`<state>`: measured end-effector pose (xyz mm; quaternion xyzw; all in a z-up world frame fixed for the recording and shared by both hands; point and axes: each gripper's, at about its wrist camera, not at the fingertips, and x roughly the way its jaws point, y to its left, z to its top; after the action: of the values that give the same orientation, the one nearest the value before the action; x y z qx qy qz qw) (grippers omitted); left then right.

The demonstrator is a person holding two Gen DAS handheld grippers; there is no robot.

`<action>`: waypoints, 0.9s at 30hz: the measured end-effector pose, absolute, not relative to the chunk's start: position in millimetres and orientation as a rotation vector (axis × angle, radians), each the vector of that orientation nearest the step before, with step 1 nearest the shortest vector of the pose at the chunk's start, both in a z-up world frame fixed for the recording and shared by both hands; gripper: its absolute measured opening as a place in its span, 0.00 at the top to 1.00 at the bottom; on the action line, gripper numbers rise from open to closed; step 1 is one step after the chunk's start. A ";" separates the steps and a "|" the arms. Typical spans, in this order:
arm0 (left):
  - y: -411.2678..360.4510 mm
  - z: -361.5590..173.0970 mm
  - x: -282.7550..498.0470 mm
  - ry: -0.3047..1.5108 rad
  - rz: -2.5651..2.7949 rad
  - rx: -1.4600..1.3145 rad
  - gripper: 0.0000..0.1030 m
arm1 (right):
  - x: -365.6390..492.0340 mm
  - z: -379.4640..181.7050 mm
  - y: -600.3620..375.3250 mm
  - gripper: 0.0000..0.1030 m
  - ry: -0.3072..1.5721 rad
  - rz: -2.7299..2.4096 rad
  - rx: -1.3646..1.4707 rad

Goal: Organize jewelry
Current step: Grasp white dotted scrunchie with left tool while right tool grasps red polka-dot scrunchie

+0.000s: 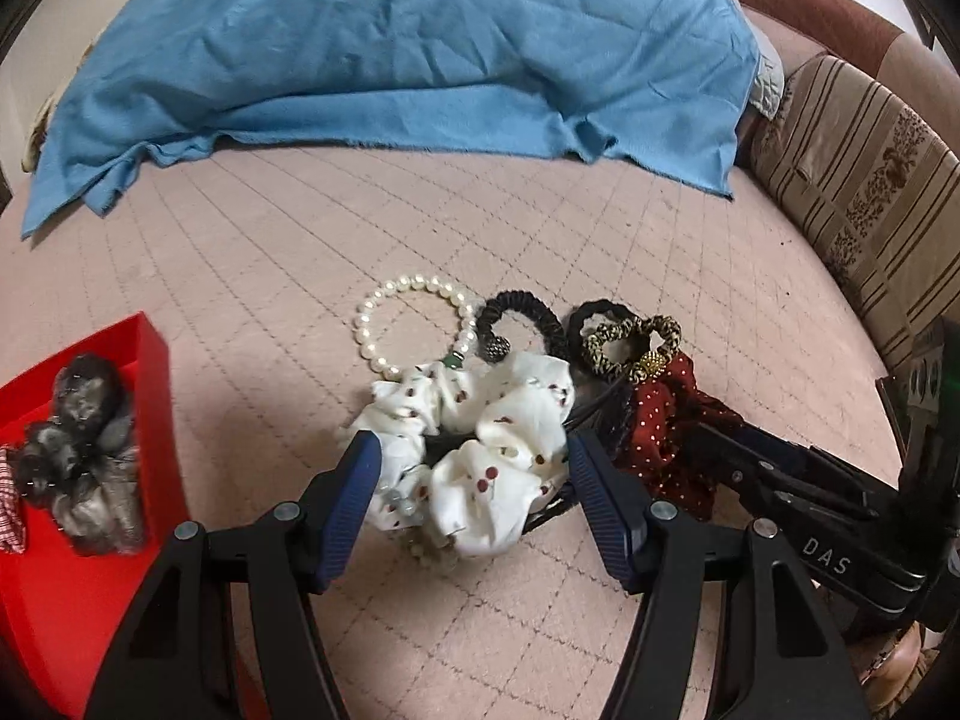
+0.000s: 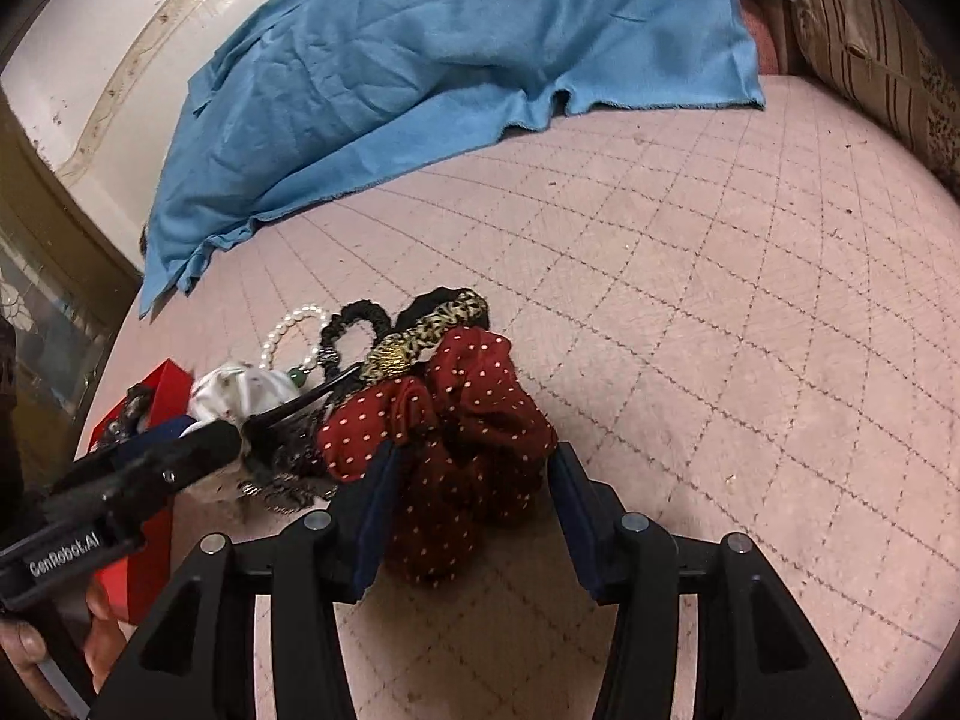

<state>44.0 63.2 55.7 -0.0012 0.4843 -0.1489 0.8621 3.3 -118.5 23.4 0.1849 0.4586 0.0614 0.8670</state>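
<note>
Both spread wide: left hand-held gripper (image 1: 474, 468) straddling white scrunchie (image 1: 480, 450), right hand-held gripper (image 2: 471, 480) straddling red scrunchie (image 2: 444, 444); likely snagging tangled pearl bracelet (image 1: 414, 324) on lifting.

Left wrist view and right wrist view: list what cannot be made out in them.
- Red box, left wrist view: cut off by the frame's left edge.
- Dark clip under the white scrunchie, left wrist view: mostly covered.
- Pearl bracelet, right wrist view: partly hidden behind the scrunchie.
- Whatever lies under the blue cloth: hidden.
</note>
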 end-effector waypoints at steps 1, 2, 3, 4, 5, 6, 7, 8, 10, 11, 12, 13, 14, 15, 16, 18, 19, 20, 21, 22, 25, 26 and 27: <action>63.4 55.7 44.2 1.016 -0.316 -0.011 0.42 | 3.9 22.2 -119.4 0.47 0.963 0.125 0.394; 63.6 55.0 44.3 1.020 -0.330 -0.026 0.58 | 4.9 21.0 -120.4 0.48 0.967 0.123 0.399; 62.7 53.4 44.9 1.032 -0.341 -0.032 0.80 | 5.2 19.7 -120.6 0.59 0.971 0.121 0.405; 63.2 52.8 44.6 1.041 -0.343 -0.033 0.85 | 5.6 18.7 -120.9 0.69 0.977 0.121 0.406; 64.5 54.6 42.6 1.032 -0.344 -0.034 0.86 | 6.3 17.5 -120.9 0.85 0.987 0.127 0.408; 66.7 57.3 40.0 1.023 -0.353 -0.042 0.90 | 6.1 17.3 -121.1 0.87 0.992 0.133 0.413; 68.1 59.2 37.8 1.021 -0.359 -0.049 0.90 | 4.0 19.1 -121.5 0.89 0.987 0.136 0.416; 72.2 63.3 33.7 1.014 -0.363 -0.067 0.90 | 2.2 21.1 -121.6 0.91 0.984 0.140 0.413; 79.2 71.6 26.2 1.002 -0.370 -0.094 0.90 | -5.8 27.8 -121.9 0.91 0.974 0.149 0.410; 83.9 77.4 20.9 0.991 -0.372 -0.108 0.90 | -10.5 31.5 -122.1 0.92 0.968 0.152 0.407; 88.8 83.7 15.3 0.983 -0.374 -0.124 0.90 | -15.8 35.3 -122.0 0.92 0.962 0.154 0.403; 94.2 90.1 9.3 0.971 -0.379 -0.144 0.90 | -21.0 39.3 -122.2 0.92 0.956 0.156 0.401; 100.9 97.5 2.2 0.956 -0.388 -0.170 0.90 | -24.0 42.2 -121.9 0.92 0.953 0.158 0.401; 108.7 105.6 -5.4 0.941 -0.397 -0.198 0.90 | -31.3 47.3 -122.5 0.92 0.946 0.163 0.402; 113.2 110.1 -10.0 0.931 -0.400 -0.211 0.90 | -35.0 50.9 -122.6 0.92 0.942 0.165 0.403; 128.1 122.9 -24.3 0.900 -0.402 -0.238 0.90 | -45.9 60.1 -123.0 0.92 0.929 0.170 0.408; 132.4 126.1 -29.1 0.891 -0.399 -0.244 0.90 | -50.2 64.4 -122.8 0.92 0.923 0.173 0.412; 139.3 130.1 -34.5 0.883 -0.391 -0.251 0.90 | -52.8 67.1 -122.4 0.92 0.919 0.176 0.413; 148.7 133.3 -40.9 0.874 -0.378 -0.259 0.90 | -56.1 71.0 -121.5 0.92 0.916 0.182 0.415; 154.1 135.0 -44.1 0.870 -0.369 -0.259 0.90 | -58.6 75.3 -119.4 0.92 0.913 0.188 0.414; 177.0 137.2 -58.0 0.851 -0.296 -0.234 0.90 | -64.3 89.0 -104.7 0.92 0.905 0.216 0.397; 186.6 136.2 -62.2 0.848 -0.269 -0.228 0.90 | -65.8 93.3 -98.0 0.92 0.904 0.233 0.393; 195.5 134.5 -65.1 0.848 -0.246 -0.228 0.90 | -66.5 96.0 -92.1 0.92 0.904 0.247 0.388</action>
<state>-65.1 195.5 134.5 -0.1102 0.4097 -0.1189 0.8977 -66.5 -92.1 96.0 0.1859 0.4328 0.1183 0.8741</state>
